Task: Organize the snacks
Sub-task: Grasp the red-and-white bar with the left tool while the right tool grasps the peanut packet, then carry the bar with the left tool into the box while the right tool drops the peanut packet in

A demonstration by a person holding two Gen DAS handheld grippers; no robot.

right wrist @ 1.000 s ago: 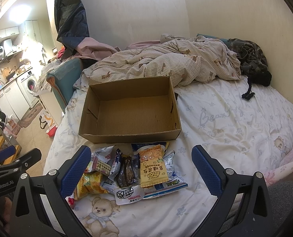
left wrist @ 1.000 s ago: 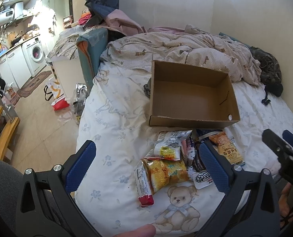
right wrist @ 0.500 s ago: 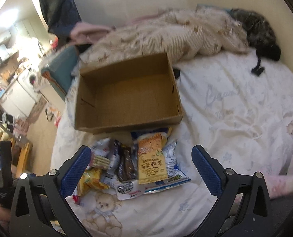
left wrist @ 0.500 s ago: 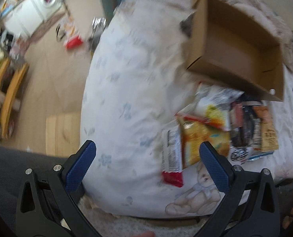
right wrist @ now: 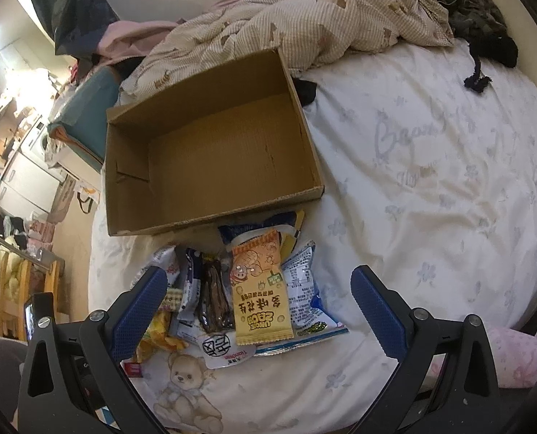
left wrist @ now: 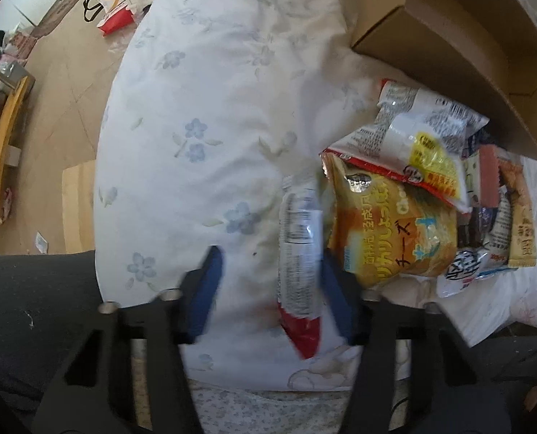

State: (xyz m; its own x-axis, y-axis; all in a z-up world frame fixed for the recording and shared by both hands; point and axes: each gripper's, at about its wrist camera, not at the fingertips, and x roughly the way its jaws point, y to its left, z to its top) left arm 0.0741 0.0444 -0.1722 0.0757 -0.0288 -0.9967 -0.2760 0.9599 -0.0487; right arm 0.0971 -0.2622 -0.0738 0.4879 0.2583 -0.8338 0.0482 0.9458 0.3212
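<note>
In the left wrist view, the left gripper [left wrist: 268, 289], jaws just closing around the slim silver-and-red snack packet [left wrist: 299, 253] at lower centre on the bed, should pinch squarely, while in the right wrist view the spread, empty right gripper [right wrist: 259, 307] hovers over the snack pile [right wrist: 239, 296] below the open brown cardboard box [right wrist: 210, 152].

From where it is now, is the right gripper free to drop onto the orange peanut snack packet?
Probably yes. The right gripper hangs open over the snack pile, and the orange peanut packet lies on top of the other packets, between its fingers, with nothing covering it. The cardboard box sits behind, clear of the approach.
</note>
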